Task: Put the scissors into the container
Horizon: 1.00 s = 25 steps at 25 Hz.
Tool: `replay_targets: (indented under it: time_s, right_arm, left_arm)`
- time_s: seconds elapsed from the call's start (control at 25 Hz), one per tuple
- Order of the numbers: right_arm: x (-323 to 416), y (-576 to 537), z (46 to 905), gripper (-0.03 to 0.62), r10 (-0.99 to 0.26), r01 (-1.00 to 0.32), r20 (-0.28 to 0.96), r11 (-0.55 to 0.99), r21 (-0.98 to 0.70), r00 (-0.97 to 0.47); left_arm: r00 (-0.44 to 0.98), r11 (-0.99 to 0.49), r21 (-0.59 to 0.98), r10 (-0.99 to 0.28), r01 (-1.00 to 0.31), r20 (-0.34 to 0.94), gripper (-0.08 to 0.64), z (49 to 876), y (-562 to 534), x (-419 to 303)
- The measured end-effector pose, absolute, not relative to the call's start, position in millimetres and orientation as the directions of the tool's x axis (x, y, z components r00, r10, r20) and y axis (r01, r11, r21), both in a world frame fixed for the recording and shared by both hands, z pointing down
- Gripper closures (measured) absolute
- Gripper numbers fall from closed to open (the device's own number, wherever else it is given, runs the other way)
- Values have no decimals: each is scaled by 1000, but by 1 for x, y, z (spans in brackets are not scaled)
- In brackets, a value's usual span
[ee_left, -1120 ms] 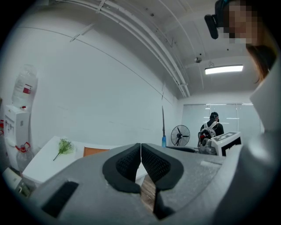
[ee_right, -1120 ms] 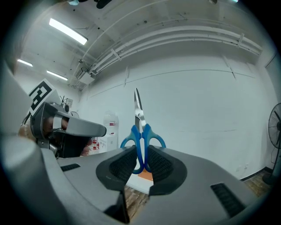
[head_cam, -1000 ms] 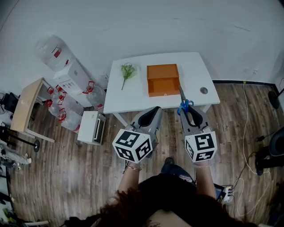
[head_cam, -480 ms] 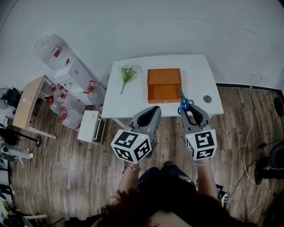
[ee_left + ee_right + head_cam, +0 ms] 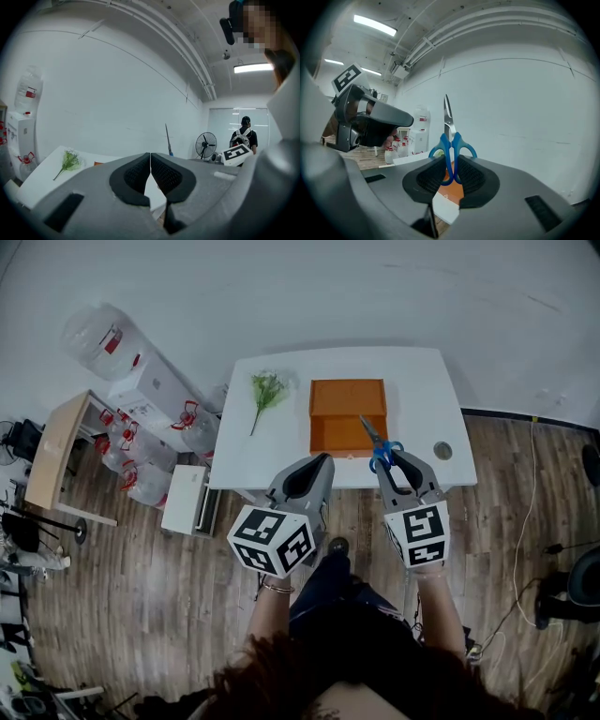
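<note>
My right gripper point(image 5: 395, 461) point(image 5: 450, 174) is shut on the blue-handled scissors point(image 5: 379, 448) point(image 5: 449, 140), whose steel blades point up and forward past the jaws. The tips hang over the near right corner of the orange container point(image 5: 347, 415) point(image 5: 453, 186), an open shallow box on the white table point(image 5: 272, 444). Left of it, my left gripper point(image 5: 307, 476) point(image 5: 150, 174) is shut with nothing in it, held before the table's near edge. In the left gripper view the scissors' blade point(image 5: 167, 139) stands up just beyond the jaws.
A green plant sprig point(image 5: 266, 392) point(image 5: 69, 161) lies on the table left of the container. A round hole point(image 5: 442, 450) is at the table's right. Water bottles point(image 5: 101, 333), a white box point(image 5: 183, 500) and a wooden desk point(image 5: 56, 447) stand to the left on the wood floor.
Both grippers have moved forward toward the table; the scissors' tips have gone from the container's right side to over its near right corner. Both grips are unchanged.
</note>
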State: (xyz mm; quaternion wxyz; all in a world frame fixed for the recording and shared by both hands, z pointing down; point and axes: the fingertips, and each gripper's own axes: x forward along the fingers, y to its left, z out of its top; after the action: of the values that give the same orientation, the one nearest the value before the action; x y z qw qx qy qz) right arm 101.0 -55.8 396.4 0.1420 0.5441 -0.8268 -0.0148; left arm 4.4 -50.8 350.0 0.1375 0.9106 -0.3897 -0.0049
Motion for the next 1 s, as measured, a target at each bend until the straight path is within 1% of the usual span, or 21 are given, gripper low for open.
replay_targets:
  time_s: [0.52, 1.0]
  right_arm:
    - [88, -132, 427, 524, -874, -853, 333, 447, 269, -354]
    - [77, -186, 465, 520, -837, -789, 457, 489, 373, -302]
  left_arm:
    - [711, -676, 256, -699, -691, 77, 541, 346, -143, -9]
    - [754, -716, 273, -654, -643, 59, 541, 343, -210, -21]
